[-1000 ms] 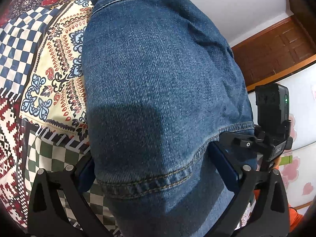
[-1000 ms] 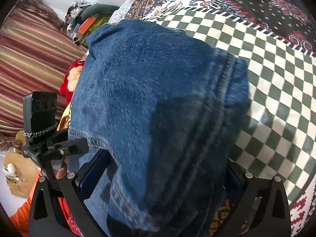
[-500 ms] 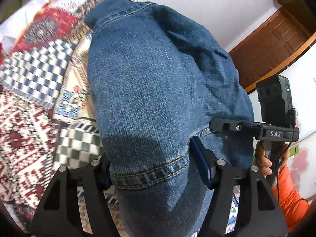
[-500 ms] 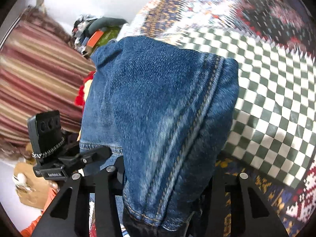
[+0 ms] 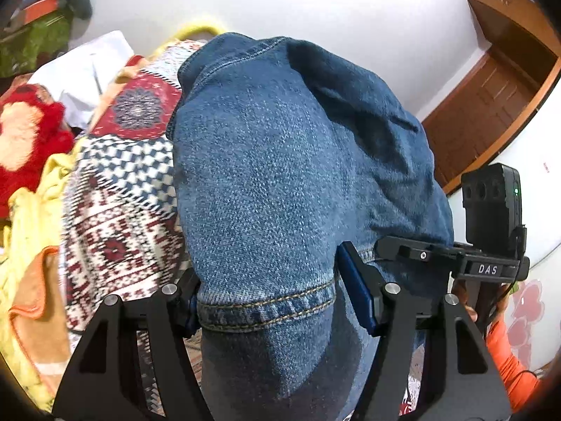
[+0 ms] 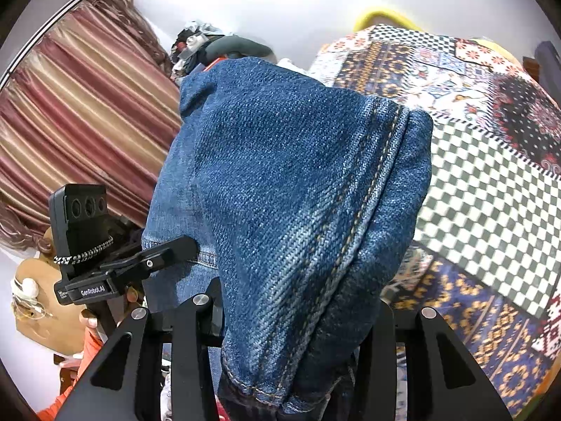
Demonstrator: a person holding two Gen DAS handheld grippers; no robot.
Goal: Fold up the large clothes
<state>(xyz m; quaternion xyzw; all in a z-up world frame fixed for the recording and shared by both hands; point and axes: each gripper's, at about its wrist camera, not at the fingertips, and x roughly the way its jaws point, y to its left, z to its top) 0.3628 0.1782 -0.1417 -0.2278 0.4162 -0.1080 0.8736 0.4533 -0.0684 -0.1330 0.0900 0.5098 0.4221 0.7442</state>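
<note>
Blue denim jeans (image 5: 287,182) fill the middle of both views, draped over and between the fingers. My left gripper (image 5: 270,305) is shut on the stitched hem of the jeans and holds it lifted above the bed. My right gripper (image 6: 298,319) is shut on a thick folded seam of the same jeans (image 6: 298,189). Each view shows the other gripper beside the denim, the right one in the left wrist view (image 5: 491,238) and the left one in the right wrist view (image 6: 87,245). The fingertips are hidden by cloth.
A patchwork bedspread (image 5: 119,189) (image 6: 491,189) lies below the jeans. Red and yellow blankets (image 5: 28,147) and a white pillow (image 5: 84,73) sit at the left. A striped curtain (image 6: 80,129), a clothes pile (image 6: 210,45) and a wooden door (image 5: 491,98) ring the bed.
Both grippers have closed tighter on the jeans and lifted and tilted up. More wall and room shows now, and less bedspread.
</note>
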